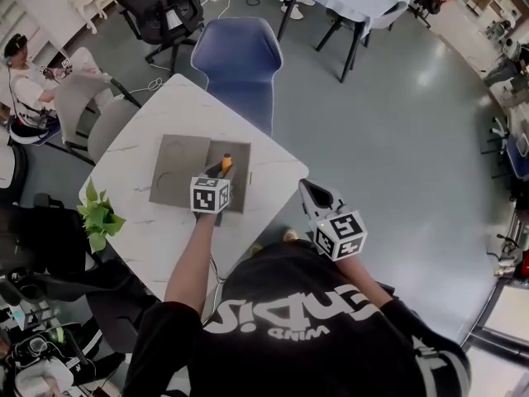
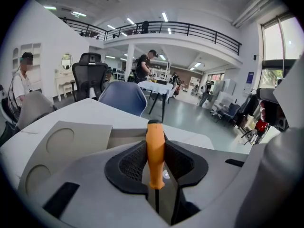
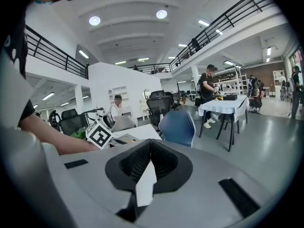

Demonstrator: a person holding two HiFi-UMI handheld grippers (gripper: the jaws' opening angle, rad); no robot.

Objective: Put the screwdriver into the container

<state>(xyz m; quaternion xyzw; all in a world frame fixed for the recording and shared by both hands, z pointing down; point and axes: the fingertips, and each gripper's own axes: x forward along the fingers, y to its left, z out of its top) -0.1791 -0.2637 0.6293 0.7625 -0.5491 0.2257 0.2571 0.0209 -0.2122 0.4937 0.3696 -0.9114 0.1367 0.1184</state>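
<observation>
- The grey container (image 1: 177, 170) lies flat in the middle of the white surface (image 1: 136, 234). Its left half is a panel with round recesses. The left tongs cover much of its right half, so I cannot tell what is inside.
- The screwdriver (image 2: 155, 152) is not lying in the container. It is in the left tongs (image 1: 220, 174), above the container's right half. Whether it touches the container cannot be told.
- The left forearm reaches forward over the surface, with the tongs tilted downward toward the container.
- The right tongs (image 1: 307, 190) hang close to the person's body, just off the surface's right corner, pointing nearly level.
- The left tongs clamp the orange handle from both sides, its butt pointing away from the person and the thin shaft running back between the jaws.
- The right tongs have their jaw tips together, with nothing between them.
</observation>
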